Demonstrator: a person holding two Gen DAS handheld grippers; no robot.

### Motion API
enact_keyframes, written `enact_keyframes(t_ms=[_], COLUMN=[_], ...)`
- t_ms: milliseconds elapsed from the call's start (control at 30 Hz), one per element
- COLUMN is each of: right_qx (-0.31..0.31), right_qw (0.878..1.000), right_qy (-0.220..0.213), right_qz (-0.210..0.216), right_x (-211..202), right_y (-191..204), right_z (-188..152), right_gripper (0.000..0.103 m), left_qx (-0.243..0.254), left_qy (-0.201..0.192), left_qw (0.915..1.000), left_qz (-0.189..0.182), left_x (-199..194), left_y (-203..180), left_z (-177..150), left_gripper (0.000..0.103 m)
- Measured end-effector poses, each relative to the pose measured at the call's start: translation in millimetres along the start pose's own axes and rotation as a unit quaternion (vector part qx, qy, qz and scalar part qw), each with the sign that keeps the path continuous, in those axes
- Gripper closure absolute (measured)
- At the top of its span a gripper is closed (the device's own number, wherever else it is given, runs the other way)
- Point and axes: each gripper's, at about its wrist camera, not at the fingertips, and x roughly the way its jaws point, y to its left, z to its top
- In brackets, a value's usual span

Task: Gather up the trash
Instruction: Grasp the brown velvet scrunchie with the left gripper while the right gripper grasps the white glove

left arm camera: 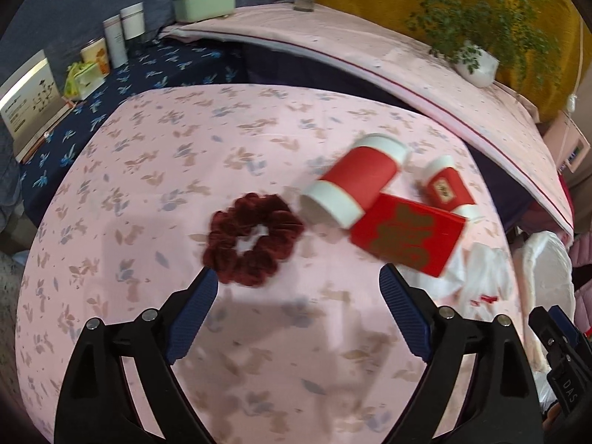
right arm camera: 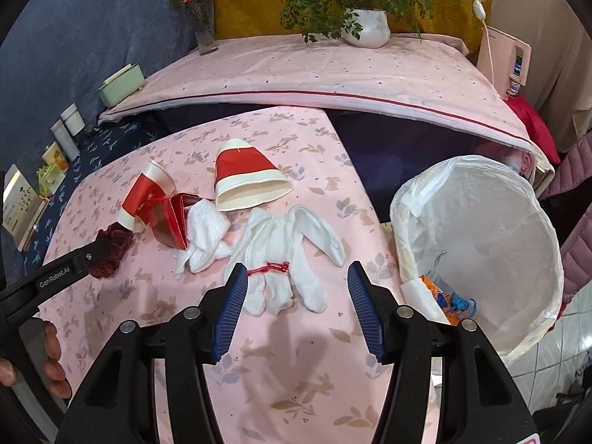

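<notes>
On the pink floral tablecloth lie a dark red scrunchie, two red-and-white paper cups on their sides and a flat red box. My left gripper stands open just short of the scrunchie, with nothing between its fingers. In the right wrist view a bundle of white gloves tied with red string lies beside a crumpled white tissue. My right gripper hangs open over the near end of the gloves, apart from them. A bin with a white liner stands at the right.
The bin holds orange and blue scraps. Behind the table runs a raised pink-covered ledge with a potted plant and a flower vase. A green box, canisters and a book line the left side.
</notes>
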Motion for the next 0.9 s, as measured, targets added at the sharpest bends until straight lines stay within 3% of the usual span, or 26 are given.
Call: enact_keyframes(t_ms=[167,567,700,833,900], right_qx=[-0.001,0.022,0.031,0.026,0.018], right_qw=[1.0,0.999,0.998,0.998,0.999], right_qy=[0.007,0.032,0.049,0.048,0.047], right_qz=[-0.002,-0.02,-0.02,-0.02,-0.016], right_x=[21,73,87,90,89], right_y=[13,15,12,13,16], right_z=[4,18,14,8,7], right_gripper=[0.036,0.034,0.034,0.038,0.047], left_qx=[-0.024,-0.056,-0.05,-0.04,-0.039], left_qy=[0.01,0.036,0.033,0.029,0.03], left_qw=[0.9996,0.9978,0.9981,0.9983,0.9978], left_qz=[0.01,-0.003,-0.012,-0.033,-0.044], left_x=[17,61,66,63,60], left_y=[31,63,60,54,50], left_z=[9,20,16,15,13], left_gripper=[0.015,0.016,0.026,0.051,0.061])
